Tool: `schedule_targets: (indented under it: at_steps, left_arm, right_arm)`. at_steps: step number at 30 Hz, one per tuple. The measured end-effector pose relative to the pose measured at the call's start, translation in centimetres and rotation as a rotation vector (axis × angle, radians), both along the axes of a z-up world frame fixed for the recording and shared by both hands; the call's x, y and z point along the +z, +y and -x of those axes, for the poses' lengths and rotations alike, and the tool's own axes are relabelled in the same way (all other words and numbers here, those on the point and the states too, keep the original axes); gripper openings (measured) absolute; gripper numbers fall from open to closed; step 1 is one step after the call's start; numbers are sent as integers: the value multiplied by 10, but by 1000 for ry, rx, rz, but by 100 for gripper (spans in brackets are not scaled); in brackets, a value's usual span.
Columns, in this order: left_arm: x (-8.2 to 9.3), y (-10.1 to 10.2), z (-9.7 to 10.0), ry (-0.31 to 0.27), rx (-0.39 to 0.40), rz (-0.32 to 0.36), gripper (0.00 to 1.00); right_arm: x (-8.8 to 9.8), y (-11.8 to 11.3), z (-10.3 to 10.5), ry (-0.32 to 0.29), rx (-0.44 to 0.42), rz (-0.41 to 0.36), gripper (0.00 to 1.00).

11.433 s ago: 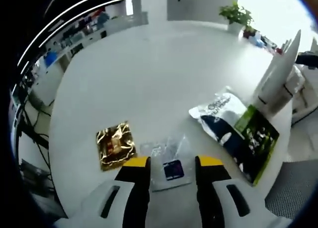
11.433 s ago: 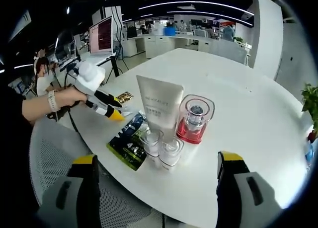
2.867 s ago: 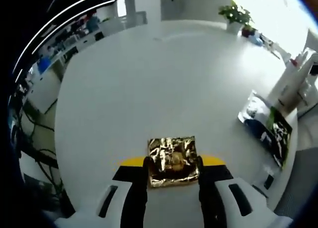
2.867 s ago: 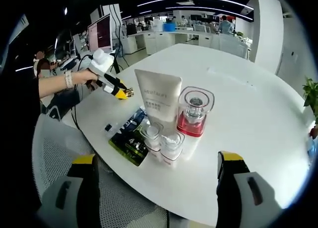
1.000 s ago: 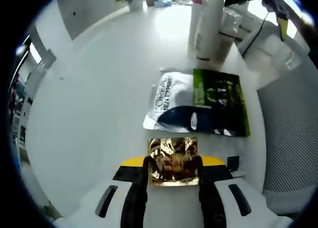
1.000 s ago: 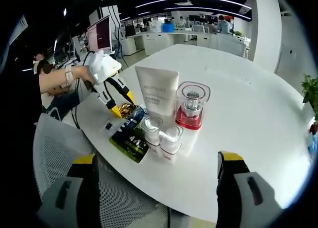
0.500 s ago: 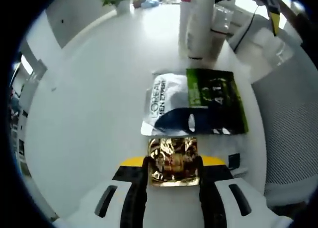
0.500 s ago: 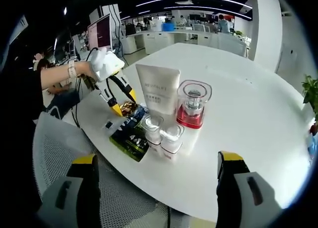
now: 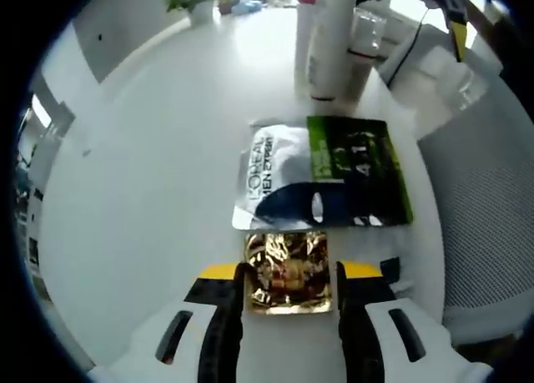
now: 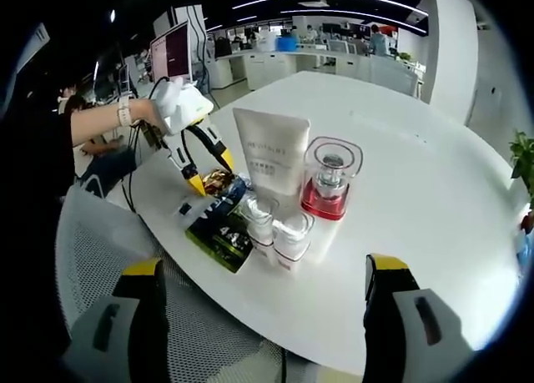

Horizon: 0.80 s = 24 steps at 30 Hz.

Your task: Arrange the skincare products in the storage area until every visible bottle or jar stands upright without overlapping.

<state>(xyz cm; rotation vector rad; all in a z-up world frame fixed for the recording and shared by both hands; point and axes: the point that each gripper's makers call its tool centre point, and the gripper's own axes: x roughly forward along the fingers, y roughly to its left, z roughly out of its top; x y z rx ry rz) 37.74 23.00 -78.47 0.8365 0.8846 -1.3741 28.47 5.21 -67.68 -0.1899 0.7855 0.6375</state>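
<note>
My left tongs (image 9: 288, 270) grip the crinkled gold foil sachet (image 9: 288, 272), apparently to lay it beside the flat black-and-green sachet (image 9: 329, 185) without overlap; right tongs (image 10: 263, 308) gape wide, idle.

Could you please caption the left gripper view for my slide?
Left gripper holds a gold foil sachet beside the L'Oreal sachet on the white table.

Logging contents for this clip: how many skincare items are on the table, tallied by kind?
Tubes: 1, white tube
Bottles or jars: 3, red-based bottle, two clear-capped jars
Sachets: 3, gold sachet, green-black sachet, small dark sachet
Total: 7
</note>
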Motion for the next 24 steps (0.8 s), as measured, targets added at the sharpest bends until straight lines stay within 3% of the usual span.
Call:
schedule_targets:
  at_steps: [13, 24]
  left_arm:
    - [2, 1, -5, -2, 65, 22, 46]
    - [18, 1, -6, -29, 140, 73, 49]
  right_arm:
    - [2, 0, 1, -12, -3, -5, 100]
    - [3, 0, 2, -29, -8, -21, 100]
